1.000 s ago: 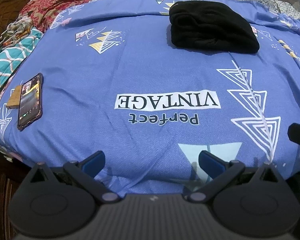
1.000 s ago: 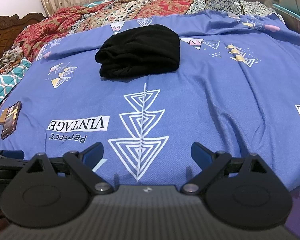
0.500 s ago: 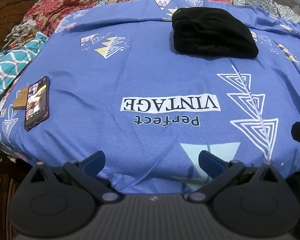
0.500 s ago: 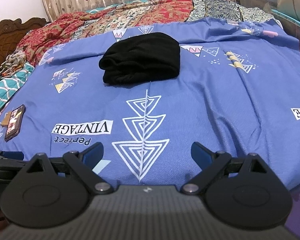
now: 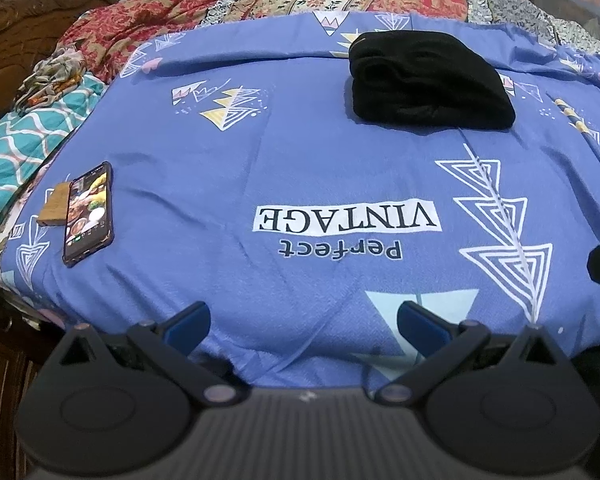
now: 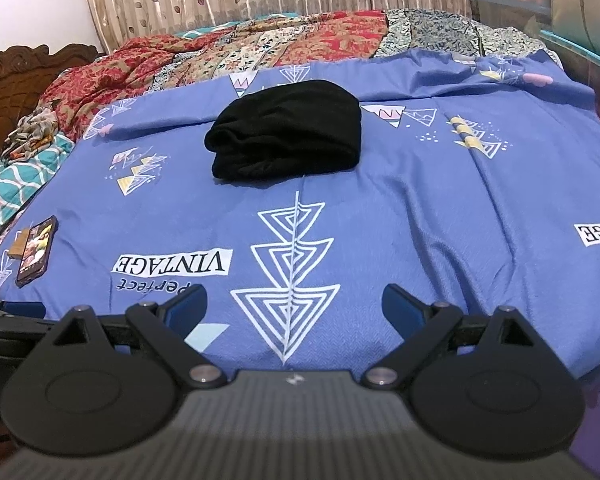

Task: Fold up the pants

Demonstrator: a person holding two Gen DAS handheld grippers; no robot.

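Observation:
The black pants (image 5: 428,84) lie folded into a compact bundle on the blue printed bedsheet (image 5: 300,168), toward the far side of the bed; they also show in the right wrist view (image 6: 288,130). My left gripper (image 5: 302,320) is open and empty at the bed's near edge, far from the pants. My right gripper (image 6: 294,304) is open and empty too, also at the near edge. The left gripper's body (image 6: 8,320) shows at the left edge of the right wrist view.
A phone (image 5: 88,212) with a lit screen lies on the sheet at the left, beside a small brown card (image 5: 56,202). Red patterned bedding (image 6: 220,52) and a teal quilt (image 5: 16,156) lie beyond. A carved wooden headboard (image 5: 28,16) stands at the left.
Both grippers have pulled back and tilted up, so more of the bed and the curtain shows. The pants have not moved. Both grippers stay open.

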